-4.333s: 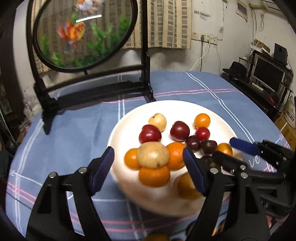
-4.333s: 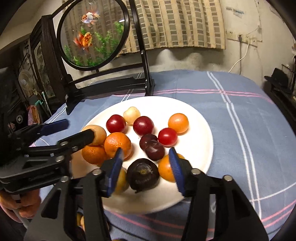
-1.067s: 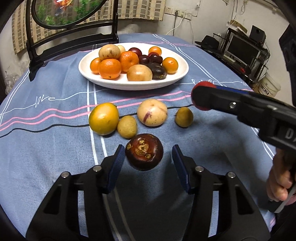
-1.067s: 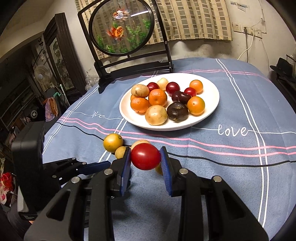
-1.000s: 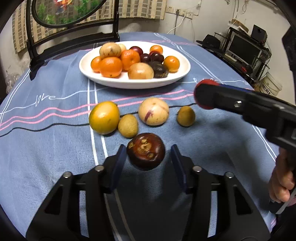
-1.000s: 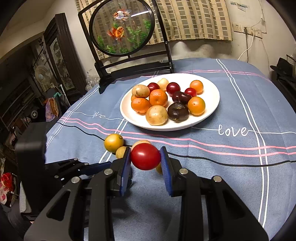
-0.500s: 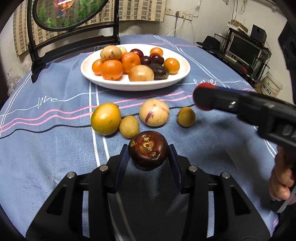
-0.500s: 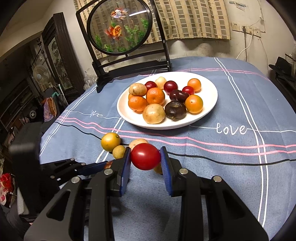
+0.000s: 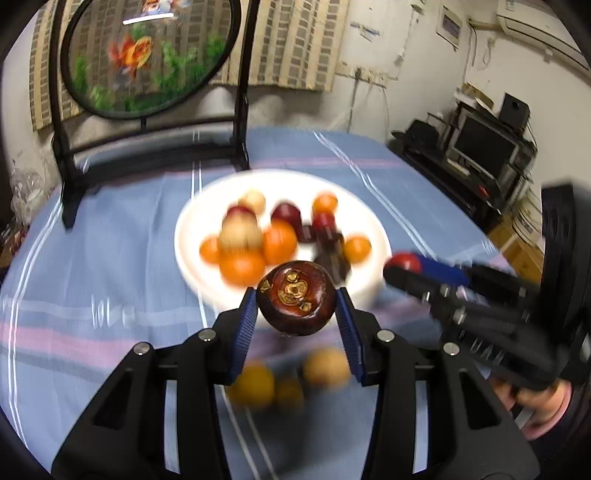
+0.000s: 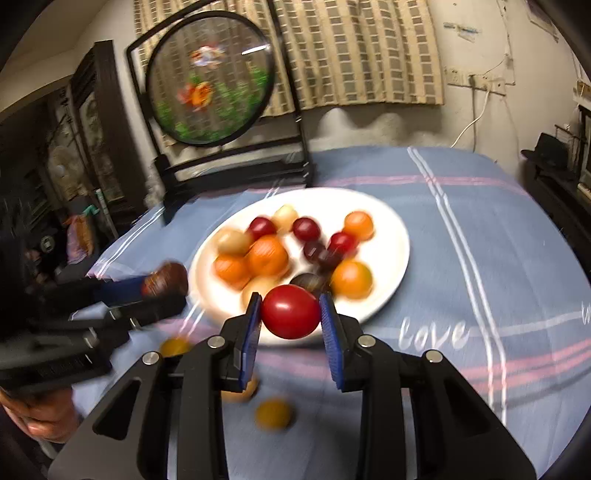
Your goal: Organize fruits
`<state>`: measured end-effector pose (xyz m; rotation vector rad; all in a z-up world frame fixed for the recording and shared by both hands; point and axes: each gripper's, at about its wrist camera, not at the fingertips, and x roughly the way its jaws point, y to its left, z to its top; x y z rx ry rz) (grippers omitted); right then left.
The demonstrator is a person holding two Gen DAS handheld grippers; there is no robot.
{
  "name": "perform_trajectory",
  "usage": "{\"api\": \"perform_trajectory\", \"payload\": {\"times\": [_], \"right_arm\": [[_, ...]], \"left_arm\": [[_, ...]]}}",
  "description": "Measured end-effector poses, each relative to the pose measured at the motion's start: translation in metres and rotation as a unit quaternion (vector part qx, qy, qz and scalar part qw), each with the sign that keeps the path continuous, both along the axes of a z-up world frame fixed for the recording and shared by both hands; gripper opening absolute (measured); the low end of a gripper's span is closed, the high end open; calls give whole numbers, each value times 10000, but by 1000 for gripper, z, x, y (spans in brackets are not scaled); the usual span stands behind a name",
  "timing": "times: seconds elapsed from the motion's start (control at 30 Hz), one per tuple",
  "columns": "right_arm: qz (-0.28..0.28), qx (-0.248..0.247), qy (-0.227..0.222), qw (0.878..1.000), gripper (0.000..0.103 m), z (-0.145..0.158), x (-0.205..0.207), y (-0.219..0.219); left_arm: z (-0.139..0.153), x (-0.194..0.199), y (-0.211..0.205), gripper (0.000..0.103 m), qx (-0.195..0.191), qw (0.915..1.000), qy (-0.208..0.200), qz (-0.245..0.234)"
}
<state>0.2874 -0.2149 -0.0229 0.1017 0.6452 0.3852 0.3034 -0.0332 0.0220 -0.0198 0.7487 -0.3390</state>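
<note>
In hand: my left gripper (image 9: 296,306) clamps mangosteen (image 9: 296,297), my right gripper (image 10: 290,312) tomato (image 10: 290,311) — plate (image 10: 397,236) at 12 o'clock loaded; 3 strays remaining.

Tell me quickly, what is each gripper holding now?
Left gripper: closed on the dark brown fruit.
Right gripper: closed on the red fruit.

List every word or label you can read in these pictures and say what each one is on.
"love": white script on the blue tablecloth, right of the white plate, right wrist view.
A second white script on the cloth, left wrist view: too blurred to read.
Papers on the wall: too small to read.
</note>
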Motion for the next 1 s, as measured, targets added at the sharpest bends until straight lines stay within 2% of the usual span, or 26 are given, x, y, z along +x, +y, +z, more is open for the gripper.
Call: {"api": "perform_trajectory", "payload": {"times": [0.13, 0.3, 0.37, 0.4, 0.47, 0.5, 0.53, 0.6, 0.67, 0.83, 1.0], "right_arm": [[-77, -65, 42, 9999, 32, -8, 40, 1], [-15, -140, 198, 9997, 33, -23, 70, 0], [55, -230, 180, 9996, 37, -25, 73, 3], [54, -346, 142, 9993, 41, -25, 73, 5], [72, -354, 131, 9993, 44, -23, 71, 5], [111, -269, 150, 9995, 44, -21, 69, 4], [125, -245, 169, 9995, 45, -18, 68, 3], [143, -281, 144, 9994, 47, -11, 60, 4], [124, -366, 45, 9992, 59, -3, 47, 5], [328, -547, 88, 9979, 59, -1, 1, 10], [515, -881, 59, 9948, 59, -21, -39, 17]], "left_arm": [[6, 62, -14, 44, 223, 9997, 36, 104], [-9, 106, -25, 44, 399, 9986, 270, 219], [-13, 112, -25, 54, 396, 9983, 315, 289], [-11, 112, -24, 66, 395, 9983, 261, 343], [-5, 106, -21, 69, 410, 9982, 83, 438], [-2, 100, -19, 75, 401, 9982, 55, 447], [1, 94, -16, 86, 374, 9981, 35, 489], [7, 78, -8, 95, 309, 9975, -69, 634], [14, 55, 1, 98, 357, 9966, -182, 725], [11, -6, 22, 101, 467, 9938, -260, 977], [-21, -64, 46, 101, 227, 9922, -271, 1195]]}}
